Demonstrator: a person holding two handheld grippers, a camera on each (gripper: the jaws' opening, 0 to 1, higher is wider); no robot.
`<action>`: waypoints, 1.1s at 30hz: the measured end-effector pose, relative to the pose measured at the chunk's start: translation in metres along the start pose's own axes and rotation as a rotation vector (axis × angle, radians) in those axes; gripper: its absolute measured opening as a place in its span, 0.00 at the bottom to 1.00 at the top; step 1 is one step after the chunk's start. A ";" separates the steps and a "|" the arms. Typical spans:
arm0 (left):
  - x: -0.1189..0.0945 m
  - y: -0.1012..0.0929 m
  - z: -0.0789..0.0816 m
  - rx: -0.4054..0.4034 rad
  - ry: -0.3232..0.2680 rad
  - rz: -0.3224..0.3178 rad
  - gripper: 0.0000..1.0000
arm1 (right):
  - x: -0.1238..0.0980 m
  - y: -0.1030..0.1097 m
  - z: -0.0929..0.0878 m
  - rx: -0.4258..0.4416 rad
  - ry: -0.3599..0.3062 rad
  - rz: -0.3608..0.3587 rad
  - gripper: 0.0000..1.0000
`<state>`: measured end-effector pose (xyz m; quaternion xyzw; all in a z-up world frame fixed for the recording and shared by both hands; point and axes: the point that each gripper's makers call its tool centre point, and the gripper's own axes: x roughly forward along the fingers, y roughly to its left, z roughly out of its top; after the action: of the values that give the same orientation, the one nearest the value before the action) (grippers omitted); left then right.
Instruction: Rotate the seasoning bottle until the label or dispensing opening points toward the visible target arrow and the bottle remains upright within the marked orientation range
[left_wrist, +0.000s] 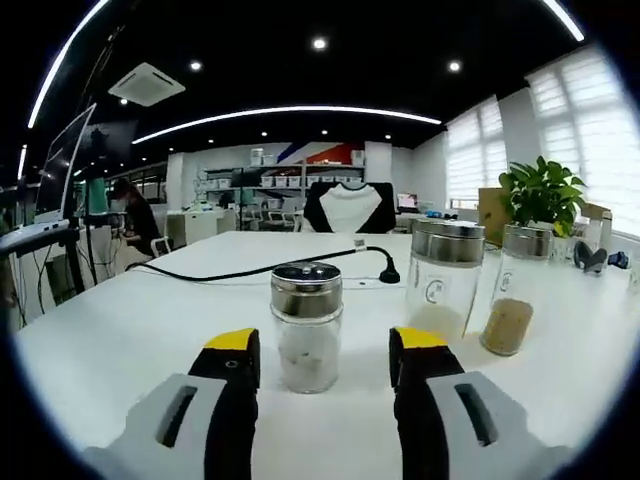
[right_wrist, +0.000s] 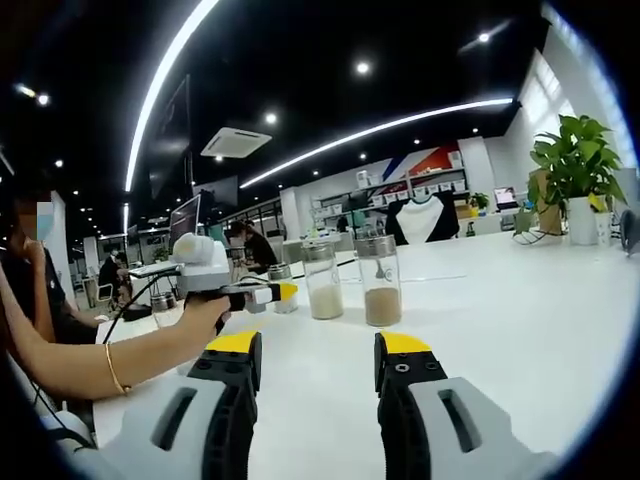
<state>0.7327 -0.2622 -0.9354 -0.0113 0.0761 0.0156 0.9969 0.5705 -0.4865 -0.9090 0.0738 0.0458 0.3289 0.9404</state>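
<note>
Yellow-tipped fingers of the left gripper (left_wrist: 325, 355) stand wide, holding nothing, one on each side of a small shaker (left_wrist: 306, 326) upright on the white surface (left_wrist: 120, 340), not touching it. Black cable (left_wrist: 250, 271) behind. To the right, two taller jars (left_wrist: 444, 280) (left_wrist: 516, 290), then a plant (left_wrist: 543, 194). Right gripper (right_wrist: 317, 360) fingers wide, empty; a hand (right_wrist: 200, 315) carries the left gripper near the jars.

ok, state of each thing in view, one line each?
small seasoning bottle: upright, capped, between open jaws, not gripped
left gripper: open
right gripper: open, empty
two taller jars: upright, capped, partly filled
black cable: lying loose on the table
</note>
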 end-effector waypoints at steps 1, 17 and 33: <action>0.000 0.001 0.001 -0.002 -0.005 0.003 0.51 | 0.000 -0.001 0.000 0.000 0.000 -0.002 0.44; 0.025 0.008 0.008 -0.017 -0.013 0.030 0.50 | 0.001 -0.011 0.000 0.005 0.002 -0.015 0.44; 0.037 0.013 0.008 -0.050 -0.030 0.033 0.39 | 0.005 -0.017 -0.001 0.008 0.012 -0.028 0.44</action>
<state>0.7697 -0.2482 -0.9331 -0.0347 0.0611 0.0340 0.9969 0.5841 -0.4963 -0.9126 0.0750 0.0536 0.3159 0.9443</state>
